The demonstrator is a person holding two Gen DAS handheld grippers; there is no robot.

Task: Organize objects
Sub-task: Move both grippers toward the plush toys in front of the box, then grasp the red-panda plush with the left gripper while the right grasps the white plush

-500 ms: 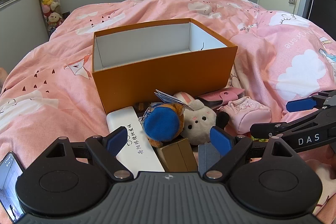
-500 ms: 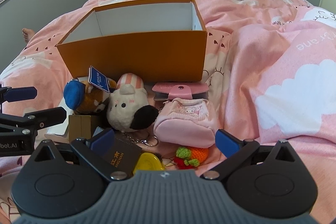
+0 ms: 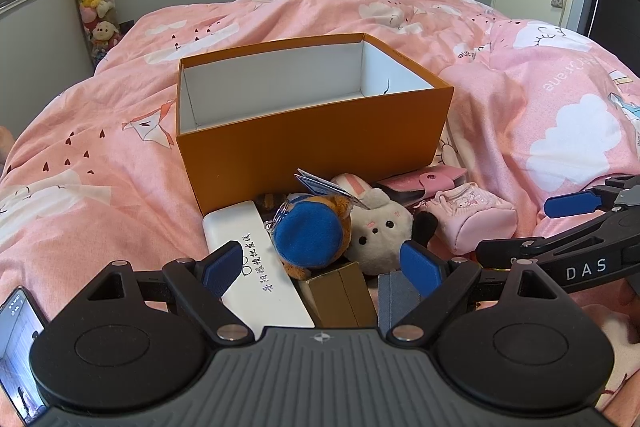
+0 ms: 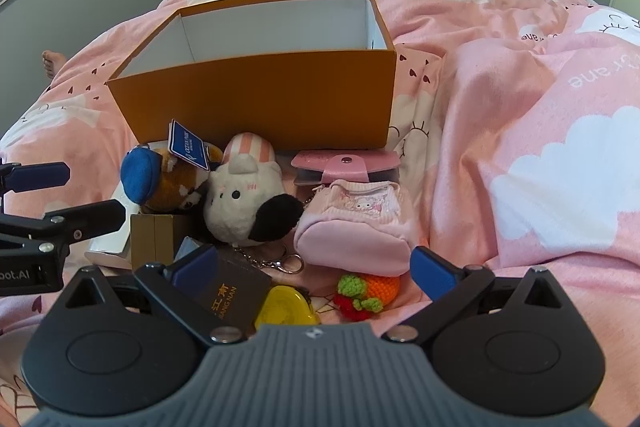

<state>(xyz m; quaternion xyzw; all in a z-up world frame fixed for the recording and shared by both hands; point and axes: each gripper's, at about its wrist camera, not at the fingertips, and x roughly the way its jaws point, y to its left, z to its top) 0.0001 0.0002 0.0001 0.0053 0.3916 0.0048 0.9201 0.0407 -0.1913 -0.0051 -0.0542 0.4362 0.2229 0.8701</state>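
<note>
— pink quilt (image 3: 120,163) is lying under everything, and the orange box (image 3: 312,143) is sitting on it with nothing showing inside. so i'm judging the sorting as barely begun.

— what's waiting?

— the whole pile is crowding just in front of the box's near wall: a white case (image 3: 256,267), a white plush (image 4: 244,199), a pink pouch (image 4: 356,227), a brown plush with a blue cap (image 3: 308,231), a pink card holder (image 4: 344,165), a tan carton (image 3: 340,293), a dark booklet (image 4: 228,293), a yellow thing (image 4: 286,309) and a knitted carrot (image 4: 370,291).

— and the box's long side?

— it's running left to right across both views, mouth facing up. the white case is lying lengthwise, pointing toward the box.

— the claws?

— the left gripper (image 3: 326,263) is hovering spread over the case and brown plush, pinching nothing. the right gripper (image 4: 316,267) is hovering spread too, over the booklet and carrot.
</note>
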